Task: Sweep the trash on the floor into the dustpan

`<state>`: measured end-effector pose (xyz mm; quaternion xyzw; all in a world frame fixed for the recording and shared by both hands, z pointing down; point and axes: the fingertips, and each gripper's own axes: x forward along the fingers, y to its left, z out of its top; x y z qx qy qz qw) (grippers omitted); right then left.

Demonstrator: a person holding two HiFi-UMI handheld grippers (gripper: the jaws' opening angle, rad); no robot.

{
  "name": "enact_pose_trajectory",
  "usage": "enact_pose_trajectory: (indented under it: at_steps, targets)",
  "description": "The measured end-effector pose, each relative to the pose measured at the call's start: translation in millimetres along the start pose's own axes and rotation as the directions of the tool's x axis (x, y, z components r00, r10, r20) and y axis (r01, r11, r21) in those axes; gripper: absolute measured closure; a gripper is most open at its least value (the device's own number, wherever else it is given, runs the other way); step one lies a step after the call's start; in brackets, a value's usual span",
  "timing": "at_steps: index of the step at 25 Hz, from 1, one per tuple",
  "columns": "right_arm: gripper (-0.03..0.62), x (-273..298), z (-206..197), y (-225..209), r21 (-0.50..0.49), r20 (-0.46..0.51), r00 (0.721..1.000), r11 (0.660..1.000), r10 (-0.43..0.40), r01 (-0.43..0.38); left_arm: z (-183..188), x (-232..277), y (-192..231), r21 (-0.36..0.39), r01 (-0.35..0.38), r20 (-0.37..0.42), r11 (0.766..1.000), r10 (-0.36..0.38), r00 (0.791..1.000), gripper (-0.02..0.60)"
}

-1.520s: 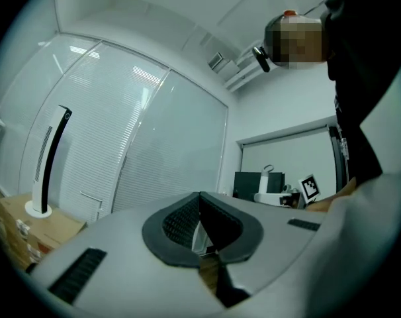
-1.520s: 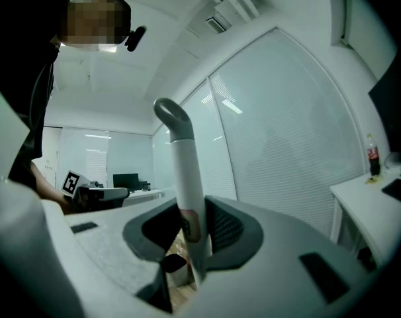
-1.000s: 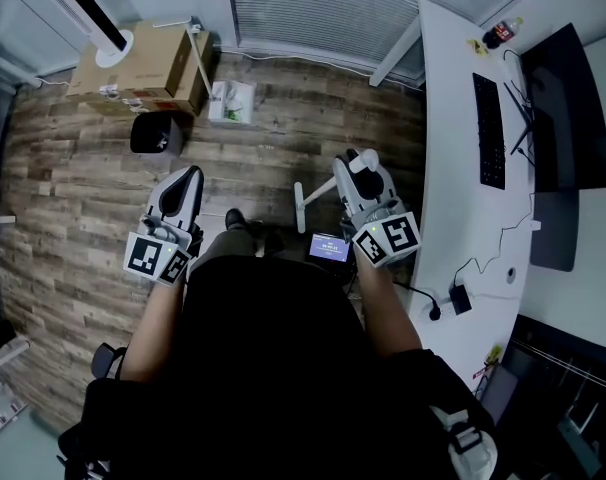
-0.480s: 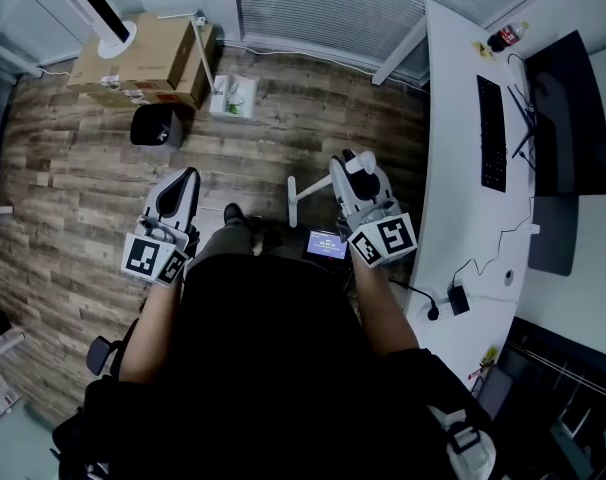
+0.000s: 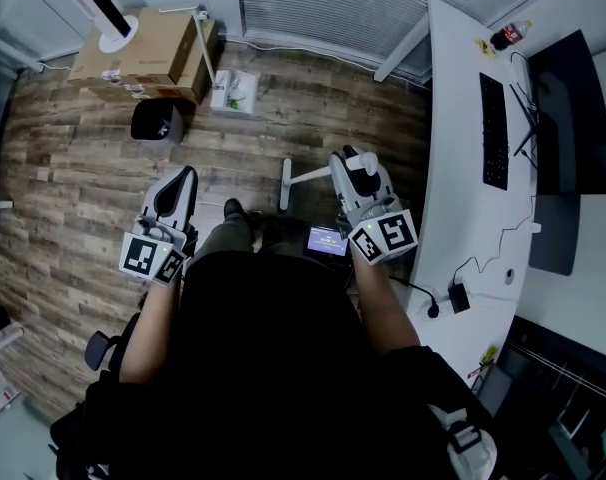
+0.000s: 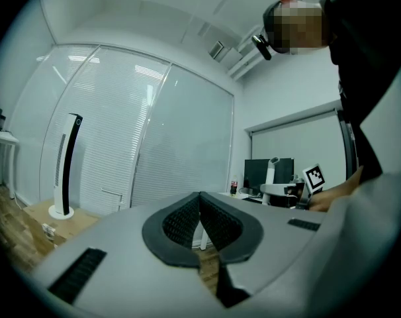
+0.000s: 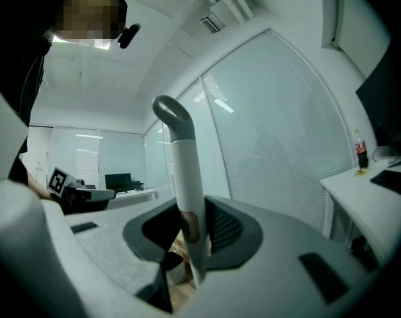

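Note:
My right gripper [image 5: 349, 160] [image 7: 187, 234] is shut on a white broom handle [image 7: 184, 171] with a grey loop at its top. In the head view the stick slants down to the broom's white foot [image 5: 286, 185] on the wood floor. My left gripper [image 5: 187, 176] [image 6: 200, 207] is shut with nothing between its pads and points level over the floor. A white dustpan [image 5: 234, 94] with a long upright handle [image 5: 205, 50] sits farther off by the window, with small greenish bits on it.
A black bin [image 5: 157, 123] and a cardboard box [image 5: 141, 52] stand left of the dustpan, with a tower fan [image 5: 101, 4] behind. A white desk [image 5: 458, 158] with keyboard and monitor runs along the right. A small lit screen [image 5: 328, 242] is at the person's waist.
The broom's foot has shifted a little up and left in the head view. Both grippers stay about where they were and keep shut.

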<state>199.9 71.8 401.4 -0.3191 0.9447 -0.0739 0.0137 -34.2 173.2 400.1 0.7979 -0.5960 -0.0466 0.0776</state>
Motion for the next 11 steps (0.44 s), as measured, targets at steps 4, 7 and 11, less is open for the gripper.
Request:
enact_pose_trajectory:
  at_steps: [4,7,11]
  targets:
    - [0.499,-0.3,0.2,0.7,0.004,0.004,1.000,1.000,0.003,-0.003,-0.8,-3.4,1.3,0.000,-0.005,-0.005,1.000,0.005,1.000,0.586]
    - [0.499,-1.1,0.6,-1.1,0.009,0.006,1.000,1.000,0.002,-0.002,0.3,-4.8,1.1,0.004,-0.009,-0.008,1.000,0.009,1.000,0.586]
    - [0.499,-4.1,-0.9,-4.8,0.014,0.000,1.000,1.000,0.000,0.000,-0.6,-4.7,-1.8,0.004,-0.008,-0.012,1.000,0.008,1.000,0.586]
